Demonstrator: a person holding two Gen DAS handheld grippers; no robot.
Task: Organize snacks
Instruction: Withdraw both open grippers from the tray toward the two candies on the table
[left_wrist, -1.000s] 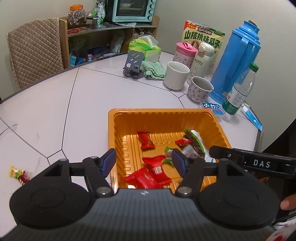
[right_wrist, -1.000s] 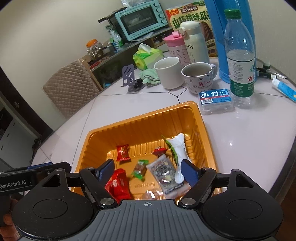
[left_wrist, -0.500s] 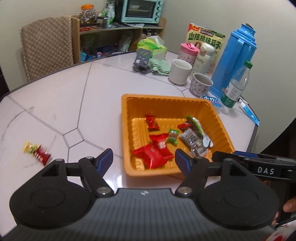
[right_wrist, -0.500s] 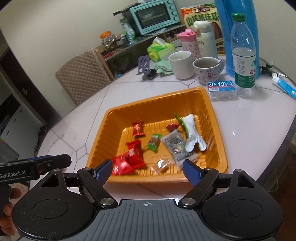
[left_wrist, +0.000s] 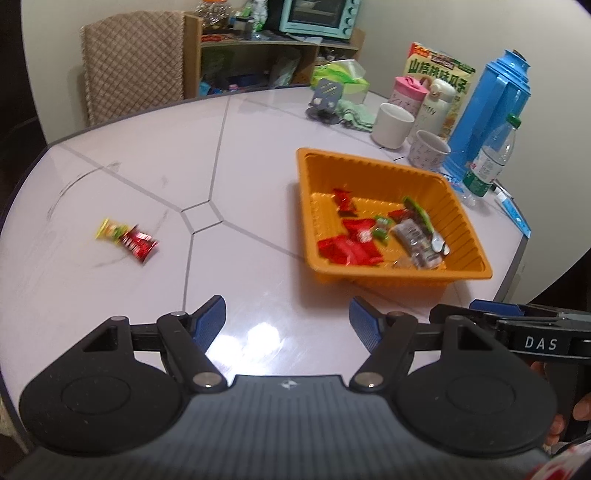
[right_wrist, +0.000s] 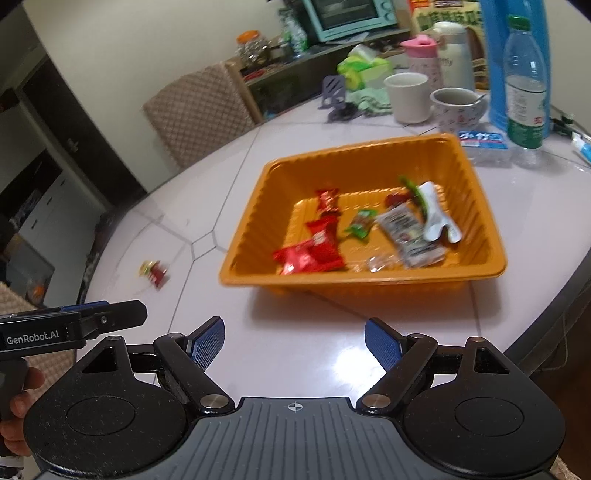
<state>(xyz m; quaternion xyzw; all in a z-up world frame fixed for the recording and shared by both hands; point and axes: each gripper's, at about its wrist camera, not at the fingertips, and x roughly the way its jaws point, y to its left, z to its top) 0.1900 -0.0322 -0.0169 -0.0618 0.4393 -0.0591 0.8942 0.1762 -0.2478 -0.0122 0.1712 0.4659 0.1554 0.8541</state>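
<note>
Stray snack: we see one red and yellow wrapped snack (left_wrist: 126, 240) alone on the table (left_wrist: 110, 177), toward its left edge, well apart from the tray; its long axis runs slantwise, yellow end toward the far left, red end toward the near right.
Left gripper: our left gripper (left_wrist: 287, 320) hangs over bare table near the front edge, jaws wide apart, nothing between them.
Tray: the orange tray (left_wrist: 373, 159) sits right of the table's middle, its long sides running away from us toward the mugs.
Tray contents: red packets (left_wrist: 349, 246), a small green sweet (left_wrist: 383, 221) and a grey sachet (left_wrist: 415, 240) lie loose, pointing all ways.
Right gripper: our right gripper (right_wrist: 294, 344) also stands agape and empty, short of the tray's near wall.
</note>
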